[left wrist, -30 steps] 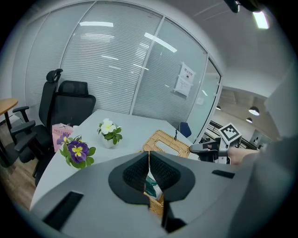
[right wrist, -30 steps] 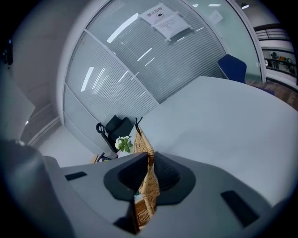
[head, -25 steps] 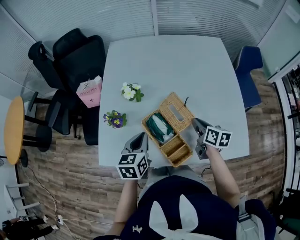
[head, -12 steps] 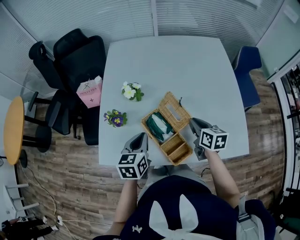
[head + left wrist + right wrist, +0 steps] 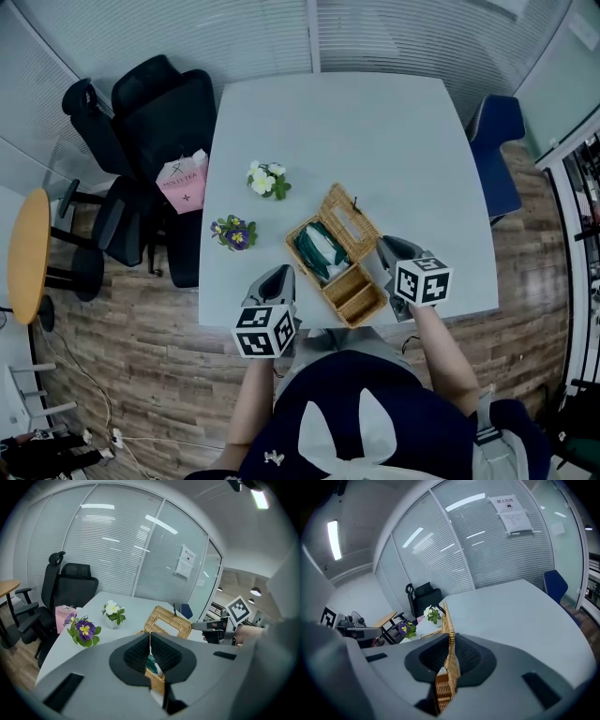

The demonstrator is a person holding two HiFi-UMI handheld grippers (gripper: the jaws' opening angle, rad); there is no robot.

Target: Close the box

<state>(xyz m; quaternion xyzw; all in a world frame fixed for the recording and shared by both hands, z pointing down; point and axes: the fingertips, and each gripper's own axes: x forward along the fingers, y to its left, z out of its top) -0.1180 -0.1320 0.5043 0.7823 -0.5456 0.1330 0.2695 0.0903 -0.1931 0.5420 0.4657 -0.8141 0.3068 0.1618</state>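
Note:
A wicker box (image 5: 351,292) sits at the near edge of the white table (image 5: 375,131), with a green packet (image 5: 319,248) inside it. Its hinged lid (image 5: 353,222), which has an oblong slot, stands raised on the far right side. My right gripper (image 5: 382,246) is shut on the lid's edge; in the right gripper view the lid (image 5: 448,634) runs upright between the pads. My left gripper (image 5: 279,275) is at the box's left side, shut on the box's near wall (image 5: 158,682). The lid (image 5: 168,623) and the right gripper (image 5: 208,626) show in the left gripper view.
A white flower pot (image 5: 267,178) and a purple flower pot (image 5: 232,232) stand left of the box. A pink bag (image 5: 183,180) lies on a black office chair (image 5: 141,112). A blue chair (image 5: 492,141) is on the right, a round wooden table (image 5: 28,253) far left.
The right gripper has rolled and moved up and left with the lid, which has swung from lying back to standing more upright. The left gripper has stayed at the box.

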